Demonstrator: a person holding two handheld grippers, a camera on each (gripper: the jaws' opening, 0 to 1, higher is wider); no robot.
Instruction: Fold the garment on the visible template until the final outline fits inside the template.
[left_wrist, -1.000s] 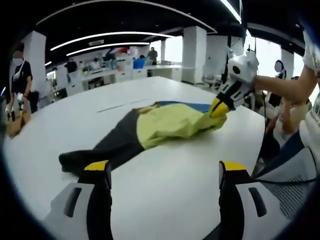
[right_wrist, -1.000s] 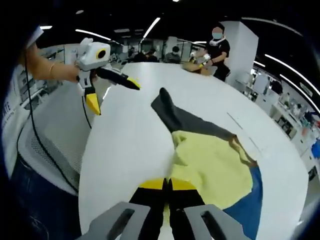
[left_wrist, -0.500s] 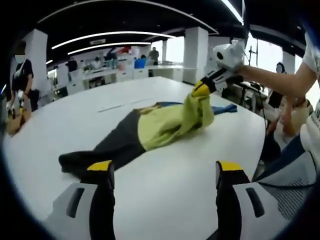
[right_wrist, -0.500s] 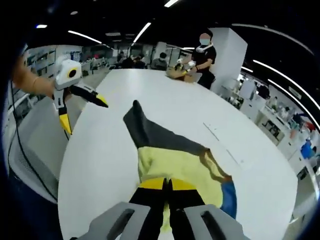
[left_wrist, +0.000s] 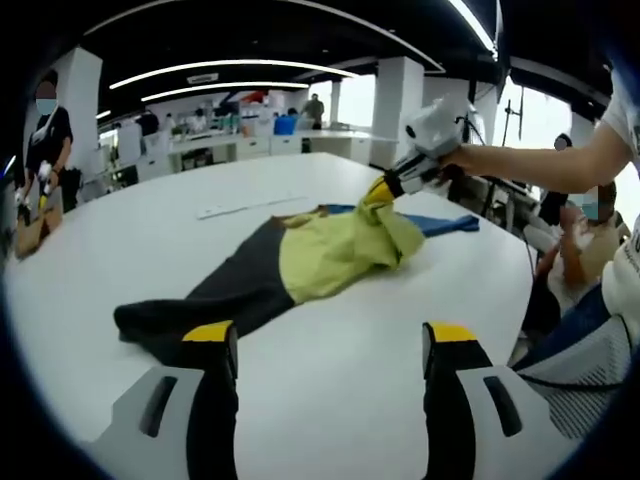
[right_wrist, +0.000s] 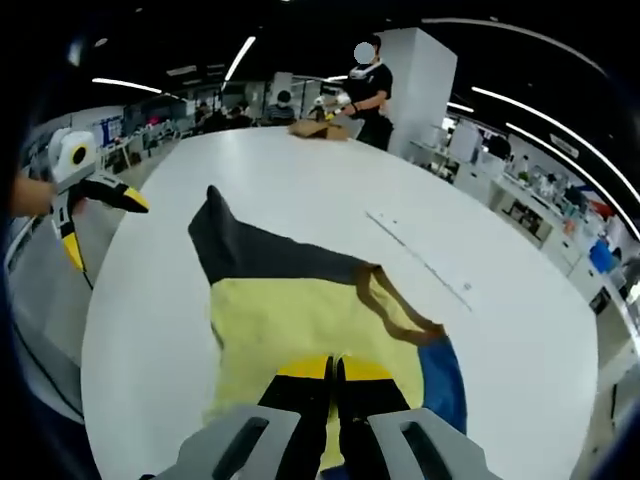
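**Yellow fabric pinched and lifted by the right gripper; left gripper held open above the table**

In the left gripper view, the left gripper (left_wrist: 325, 345) is seen at 6 o'clock with its two yellow-tipped jaws spread wide apart, nothing held between them, above the bare white table (left_wrist: 330, 400). The garment (left_wrist: 290, 265) is laid out near the centre of that view: a dark grey part reaches toward 8 o'clock, a yellow part sits at the middle, and a blue strip (left_wrist: 445, 224) is seen beyond it toward 2 o'clock. The right gripper (left_wrist: 380, 190) enters from 2 o'clock, held by a person's hand (left_wrist: 462, 160), and its tips are closed on a raised fold of the yellow fabric, which is lifted off the table there.

In the right gripper view, the right gripper (right_wrist: 333, 372) rises from 6 o'clock with its jaws pressed together on the yellow fabric. The garment (right_wrist: 300, 310) spreads ahead of it, the dark grey part pointing toward 11 o'clock, a brown-edged opening at 2 o'clock and a blue edge at 4 o'clock. The left gripper (right_wrist: 95, 210) is seen at 9 o'clock, jaws apart, off the table (right_wrist: 330, 190) edge. A person (right_wrist: 368, 85) stands at the far end of the table at 12 o'clock, beside a brown item (right_wrist: 315, 127) that cannot be made out.
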